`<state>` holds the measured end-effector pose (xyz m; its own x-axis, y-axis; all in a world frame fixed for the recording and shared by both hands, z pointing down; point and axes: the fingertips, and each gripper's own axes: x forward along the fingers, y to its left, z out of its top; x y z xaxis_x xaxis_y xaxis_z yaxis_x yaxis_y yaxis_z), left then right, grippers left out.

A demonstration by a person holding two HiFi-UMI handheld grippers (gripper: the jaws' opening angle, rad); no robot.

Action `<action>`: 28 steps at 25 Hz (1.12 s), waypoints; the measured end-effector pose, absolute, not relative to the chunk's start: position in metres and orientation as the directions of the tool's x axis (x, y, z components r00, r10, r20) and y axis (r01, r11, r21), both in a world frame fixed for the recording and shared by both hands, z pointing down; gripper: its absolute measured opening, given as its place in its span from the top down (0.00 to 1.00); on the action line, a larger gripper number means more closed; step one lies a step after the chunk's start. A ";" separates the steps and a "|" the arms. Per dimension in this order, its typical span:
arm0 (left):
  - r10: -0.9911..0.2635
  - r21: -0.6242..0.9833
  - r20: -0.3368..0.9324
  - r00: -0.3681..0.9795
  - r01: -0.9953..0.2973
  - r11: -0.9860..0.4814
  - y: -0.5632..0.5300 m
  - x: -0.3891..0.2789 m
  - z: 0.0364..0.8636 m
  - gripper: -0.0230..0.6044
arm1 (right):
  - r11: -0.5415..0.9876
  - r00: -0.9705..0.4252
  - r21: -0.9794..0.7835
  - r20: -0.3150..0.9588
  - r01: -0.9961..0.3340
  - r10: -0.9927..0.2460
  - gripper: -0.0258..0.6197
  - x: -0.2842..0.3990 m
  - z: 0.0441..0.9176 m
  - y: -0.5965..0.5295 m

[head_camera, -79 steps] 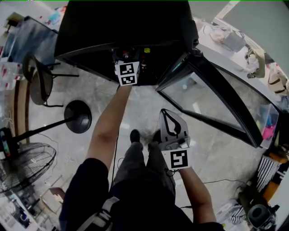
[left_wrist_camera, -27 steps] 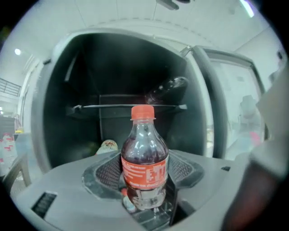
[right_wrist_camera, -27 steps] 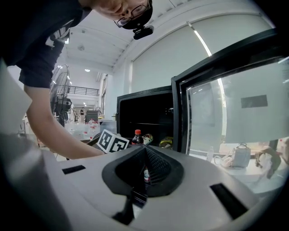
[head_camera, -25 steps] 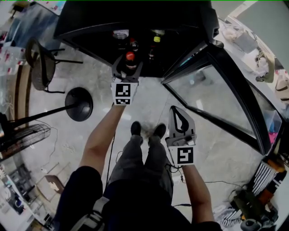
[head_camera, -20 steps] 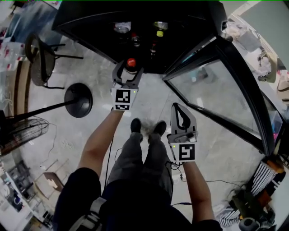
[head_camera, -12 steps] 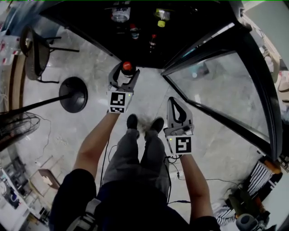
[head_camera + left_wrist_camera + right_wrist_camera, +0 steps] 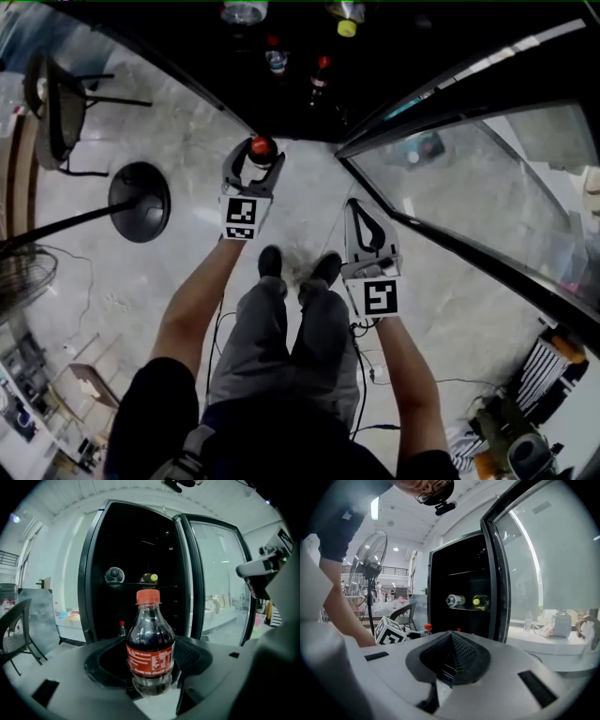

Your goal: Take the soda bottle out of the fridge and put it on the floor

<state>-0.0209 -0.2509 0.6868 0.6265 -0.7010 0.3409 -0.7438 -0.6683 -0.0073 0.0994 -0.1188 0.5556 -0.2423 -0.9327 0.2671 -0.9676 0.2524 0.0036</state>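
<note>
In front of the open fridge (image 7: 394, 47), the soda bottle (image 7: 150, 641) is clear of the shelves and upright, red cap on top, above the floor (image 7: 122, 281). The left tongs (image 7: 254, 161) are clamped round its lower body. The right tongs (image 7: 362, 211) are pressed together on nothing, near the person's shoes. So the taking-out looks done. What's left, I'd say: lower it, stand it on the floor, let go. Other bottles (image 7: 272, 58) sit inside, glass door (image 7: 469, 178) swung wide
</note>
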 end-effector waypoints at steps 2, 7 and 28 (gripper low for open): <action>-0.698 -0.005 0.342 0.629 -0.741 -0.671 -0.252 -0.022 0.710 0.47 | 0.263 -0.251 0.008 0.270 -0.965 -0.930 0.93 0.098 0.575 -0.123; -0.686 -0.011 0.354 0.636 -0.730 -0.683 -0.248 -0.023 0.771 0.47 | 0.306 -0.287 0.030 0.270 -0.951 -0.919 0.93 0.095 0.621 -0.128; -0.653 0.023 0.391 0.649 -0.716 -0.698 -0.246 -0.017 1.032 0.47 | 0.390 -0.370 0.054 0.225 -0.919 -0.902 0.93 0.096 0.829 -0.152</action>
